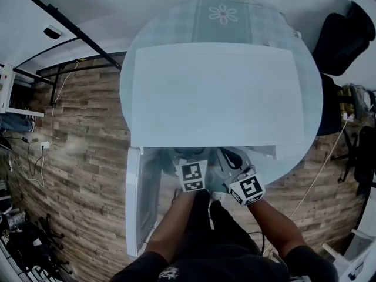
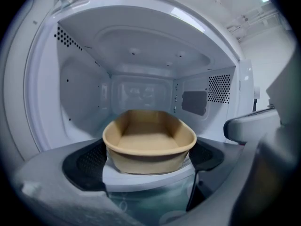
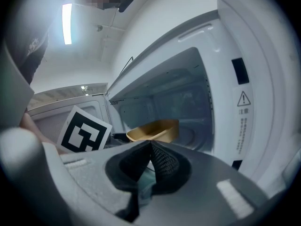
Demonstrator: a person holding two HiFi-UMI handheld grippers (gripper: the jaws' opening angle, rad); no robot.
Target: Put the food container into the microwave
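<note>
Left hand-held gripper clamps food container — at microwave mouth.

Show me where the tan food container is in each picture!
Head view: not visible past the microwave top.
Left gripper view: food container in the centre, held in the left tool, at the microwave's mouth.
Right gripper view: small, in the middle, above the shut right tool.
Shared landmark: the white microwave.

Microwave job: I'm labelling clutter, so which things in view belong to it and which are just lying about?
Job: microwave, its open door, food container, left gripper gripping it.
Lying about: black chair, floor cables.
</note>
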